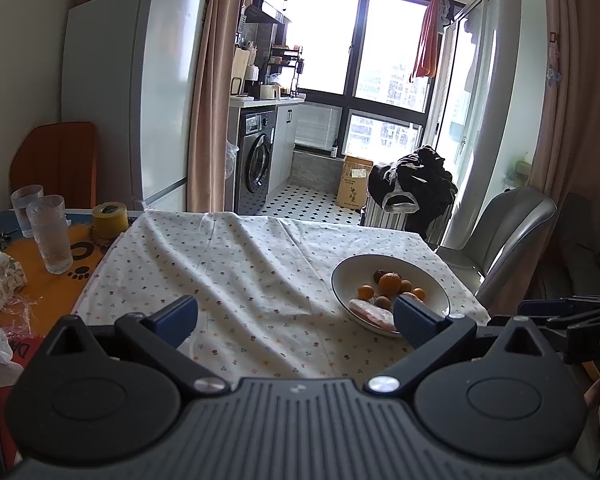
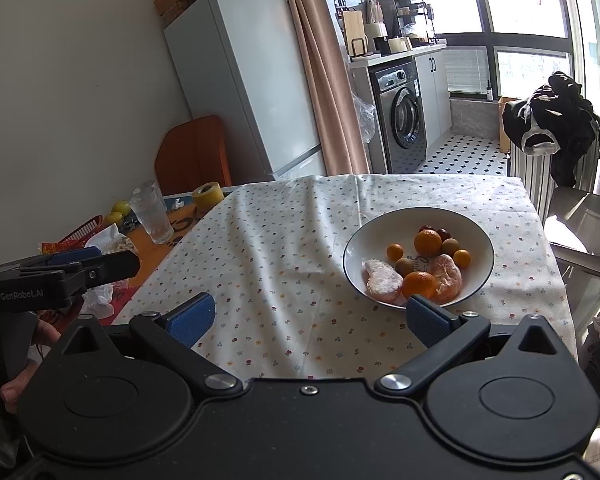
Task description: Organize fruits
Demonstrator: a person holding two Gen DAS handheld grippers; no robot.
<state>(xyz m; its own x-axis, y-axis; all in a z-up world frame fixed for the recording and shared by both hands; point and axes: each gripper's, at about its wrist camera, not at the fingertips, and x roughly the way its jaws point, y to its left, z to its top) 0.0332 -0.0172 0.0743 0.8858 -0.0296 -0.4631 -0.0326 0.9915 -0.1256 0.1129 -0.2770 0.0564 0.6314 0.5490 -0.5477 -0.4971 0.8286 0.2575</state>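
Two claws hang wide apart and empty above the worktop's flower-dotted white cloth; the left claw shows blue pads, the right claw likewise; a round white ceramic bowl sits right of centre, holding a whole orange mandarin, small orange kumquats, peeled citrus pieces and what may be dark red dates; ribbed clear glasses stand far left.

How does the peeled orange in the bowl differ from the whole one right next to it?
The peeled orange is pale, with segment lines showing; the whole orange is bright, smooth and skinned. The peeled one looks wider and flatter, the whole one round. Both lie in the white bowl, touching.
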